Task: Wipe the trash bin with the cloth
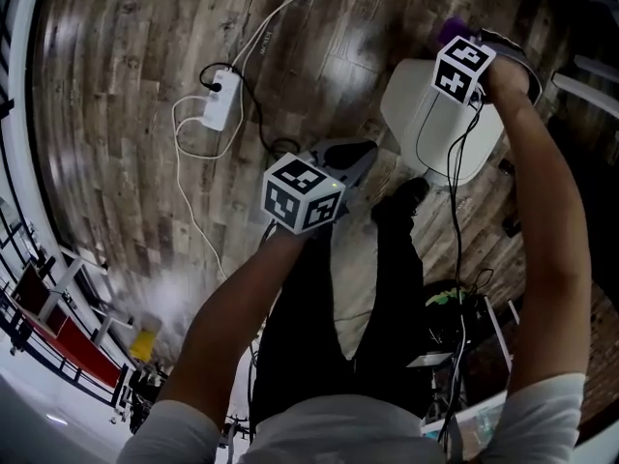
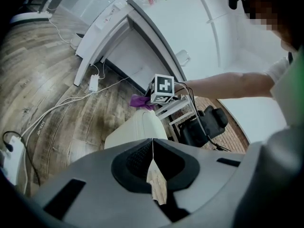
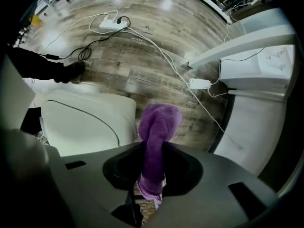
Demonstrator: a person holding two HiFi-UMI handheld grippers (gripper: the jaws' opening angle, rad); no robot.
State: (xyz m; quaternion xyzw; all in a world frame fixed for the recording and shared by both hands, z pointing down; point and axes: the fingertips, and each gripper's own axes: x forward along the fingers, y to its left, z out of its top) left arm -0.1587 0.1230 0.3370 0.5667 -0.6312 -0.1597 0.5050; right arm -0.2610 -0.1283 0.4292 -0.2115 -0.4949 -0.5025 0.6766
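Head view, left gripper [image 1: 340, 159]: held low over the wooden floor [image 1: 126, 85], in front of the person's dark trouser legs [image 1: 387, 288], well apart from the bin.
Head view, right gripper [image 1: 455, 42]: at the far edge of the white trash bin [image 1: 411, 100], with the purple cloth [image 1: 449, 31] showing at its tip.
Head view, power strip [image 1: 221, 100]: white, on the floor left of the bin, cables running from it.
Left gripper view, claw: pressed together, nothing pinched.
Left gripper view, trash bin [image 2: 135, 129]: just beyond the jaws; the cloth [image 2: 138, 101] and the right gripper [image 2: 151, 100] are at its far side.
Right gripper view, claw: pinching the cloth [image 3: 159, 122], which stands out between the jaws as a rolled wad.
Right gripper view, trash bin [image 3: 80, 122]: just left of the cloth; whether they touch cannot be told.
Right gripper view, shoe [image 3: 71, 70]: dark, on the floor beyond the bin.
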